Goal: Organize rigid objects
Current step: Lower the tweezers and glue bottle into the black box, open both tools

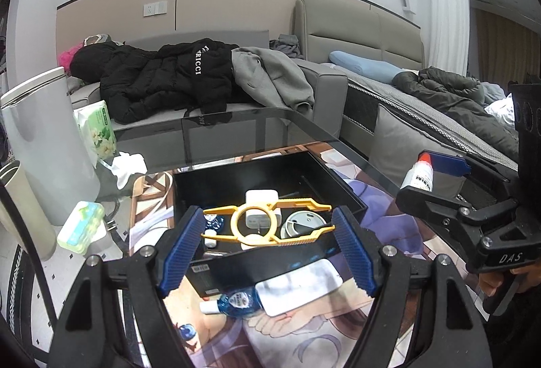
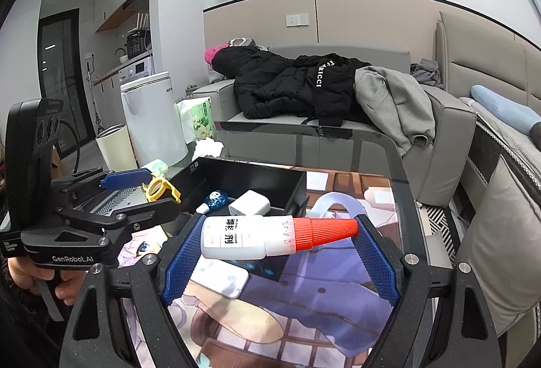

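Note:
My left gripper [image 1: 267, 226] is shut on a yellow plastic tool [image 1: 263, 224] with a ring in its middle, held above a black open box [image 1: 341, 185]. The box holds a white charger [image 1: 260, 199], a round grey disc [image 1: 301, 222] and a blue round item [image 1: 213, 223]. My right gripper [image 2: 280, 236] is shut on a white glue bottle with a red cap [image 2: 270, 236], held crosswise over the mat, to the right of the box [image 2: 294, 189]. It also shows in the left wrist view [image 1: 419, 175]. A blue tape dispenser [image 1: 236, 298] and a white flat case [image 1: 297, 283] lie in front of the box.
The glass table [image 1: 236, 128] carries an illustrated mat [image 2: 321, 283], a tissue pack [image 1: 96, 128], crumpled tissue [image 1: 130, 163] and a green-white box [image 1: 81, 226]. A white bin [image 1: 44, 138] stands at left. A sofa with coats [image 1: 169, 77] lies behind.

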